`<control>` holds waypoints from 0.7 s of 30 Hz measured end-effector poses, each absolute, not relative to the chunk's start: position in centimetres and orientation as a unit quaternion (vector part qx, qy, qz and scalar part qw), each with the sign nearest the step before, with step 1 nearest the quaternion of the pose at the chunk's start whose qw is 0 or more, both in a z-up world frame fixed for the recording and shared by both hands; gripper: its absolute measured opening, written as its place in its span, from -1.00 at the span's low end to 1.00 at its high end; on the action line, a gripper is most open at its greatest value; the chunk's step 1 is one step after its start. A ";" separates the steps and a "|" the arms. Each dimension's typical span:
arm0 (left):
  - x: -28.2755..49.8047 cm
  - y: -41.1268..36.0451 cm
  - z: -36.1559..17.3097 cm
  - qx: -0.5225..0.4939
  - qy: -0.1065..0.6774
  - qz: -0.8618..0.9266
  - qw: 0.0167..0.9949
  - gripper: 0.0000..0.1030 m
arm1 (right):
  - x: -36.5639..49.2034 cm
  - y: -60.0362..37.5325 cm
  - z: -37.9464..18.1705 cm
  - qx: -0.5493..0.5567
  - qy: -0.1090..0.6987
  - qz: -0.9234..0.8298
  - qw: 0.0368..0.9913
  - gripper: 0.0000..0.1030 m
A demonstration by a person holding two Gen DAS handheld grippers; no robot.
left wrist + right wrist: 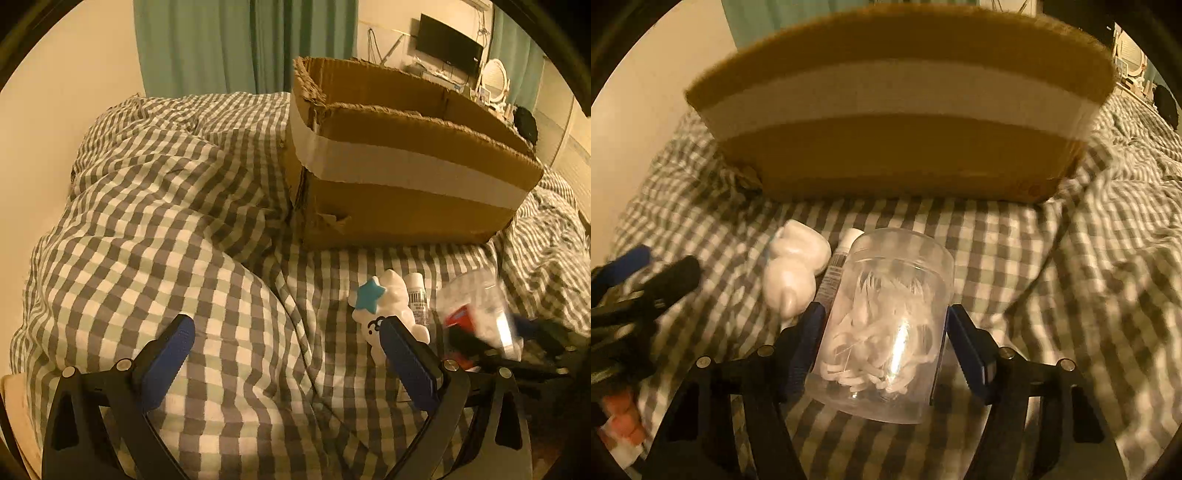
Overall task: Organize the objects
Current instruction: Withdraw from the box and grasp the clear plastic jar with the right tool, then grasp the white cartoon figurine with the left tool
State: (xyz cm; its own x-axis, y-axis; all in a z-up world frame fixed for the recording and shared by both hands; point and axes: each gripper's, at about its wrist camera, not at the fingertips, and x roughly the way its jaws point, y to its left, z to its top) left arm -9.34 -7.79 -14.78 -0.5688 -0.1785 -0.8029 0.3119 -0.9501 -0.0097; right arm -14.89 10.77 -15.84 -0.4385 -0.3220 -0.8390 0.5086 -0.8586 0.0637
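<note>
Underfoot, so to speak: a bed (155, 229) under a rumpled grey-and-white checked duvet, lit warm and dim. Teal curtains (207, 44) hang behind, against a pale wall; a dark screen (448, 44) and a round mirror (495, 79) sit far right. Open cardboard box (406, 177) with a white tape band stands on the duvet, its near wall facing both cameras, top rim torn. Before the box, a clear strip of bedding, then a tight cluster: white toy (384, 314) with a blue star, a small tube (417, 295) touching its right side, and a clear jar (886, 325) of white picks just beside that. Right gripper (886, 332) brackets the jar, jaws at either side; whether the pads press it I cannot tell. Left gripper (288, 350) hangs with jaws wide apart, empty, its right finger overlapping the toy in view. Left of the cluster the duvet mounds high and bare; right of the jar, open wrinkled bedding.
</note>
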 end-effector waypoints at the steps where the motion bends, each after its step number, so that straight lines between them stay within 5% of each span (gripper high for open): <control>1: -9.5 -7.6 -14.9 0.445 0.072 -0.881 0.140 0.99 | -14.7 11.1 -15.3 0.460 0.109 -0.848 0.239 0.30; 13: -14.2 -2.9 -17.3 0.473 0.065 -0.877 0.057 0.95 | -15.1 15.1 -12.1 0.420 0.101 -0.878 0.207 0.30; 17: -15.3 -1.5 -18.1 0.483 0.044 -0.873 0.048 0.74 | -15.4 15.3 -12.2 0.427 0.093 -0.875 0.211 0.26; 19: -15.6 -1.0 -18.7 0.491 0.036 -0.870 0.037 0.43 | -15.2 15.2 -12.3 0.428 0.095 -0.873 0.212 0.24; 21: -15.9 -0.9 -19.1 0.493 0.036 -0.868 0.033 0.43 | -15.0 15.0 -12.7 0.431 0.098 -0.871 0.215 0.20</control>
State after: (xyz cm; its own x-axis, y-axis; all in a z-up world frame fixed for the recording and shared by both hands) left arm -15.86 -0.94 -19.14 -0.5112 -0.0215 -0.8592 0.0928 -0.9952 -0.0303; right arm -15.01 15.00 -12.65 -0.5369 -0.2897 -0.7923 0.4585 -0.8886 0.0142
